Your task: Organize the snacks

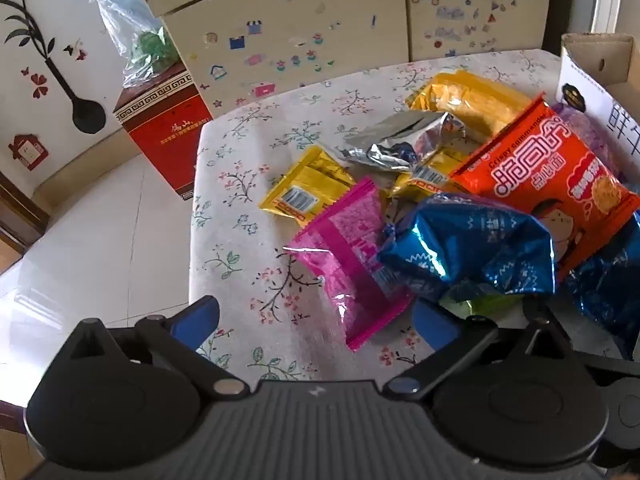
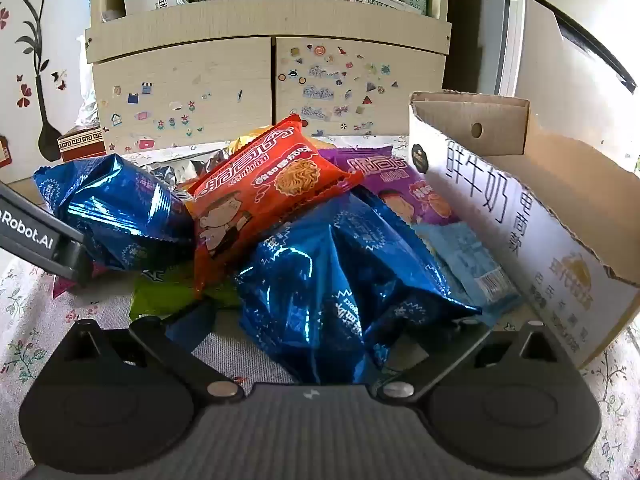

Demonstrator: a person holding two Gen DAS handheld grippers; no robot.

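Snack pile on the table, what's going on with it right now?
A person with a claw in each hand is starting to sort a heap of snack packets on the flowered table. Both claws are open and hold nothing. The left claw hangs over a pink packet; the right claw straddles a blue bag. The cardboard box beside the heap looks empty where visible.

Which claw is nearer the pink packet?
Left. The left claw hangs open right over the pink packet; the right claw straddles a blue bag farther along the pile.
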